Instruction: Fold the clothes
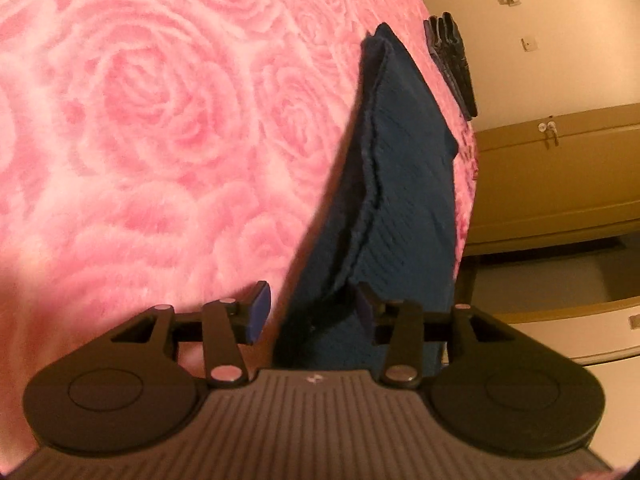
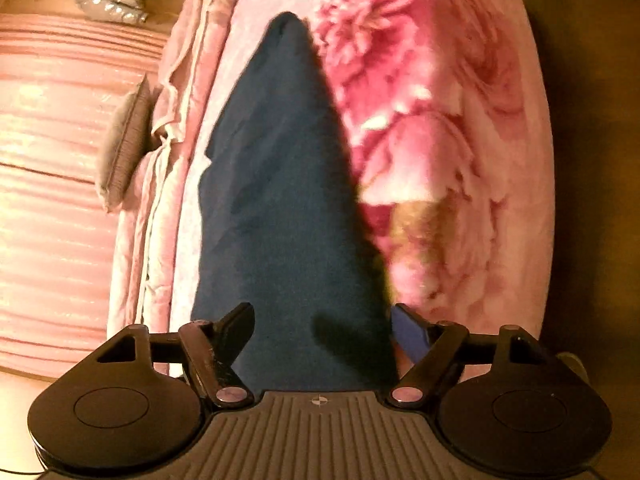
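The blue knit garment (image 1: 404, 184) lies on the bed's pink rose blanket (image 1: 140, 120), already doubled over: in the left wrist view two layered edges run together from about 12 o'clock down toward the left gripper (image 1: 310, 312). That gripper's jaws stand wide apart with the cloth's near end lying between them, not pinched as far as I can see. The right gripper (image 2: 322, 336) is likewise spread wide over the same blue garment (image 2: 280, 200), its fingers either side of the fabric, gripping nothing.

So at least one fold appears made. Whether this narrow shape is the finished fold or wants another halving, I can't judge from here. At 1 o'clock in the left view, near the bed's edge, a dark folded stack (image 1: 452, 64) sits well apart.
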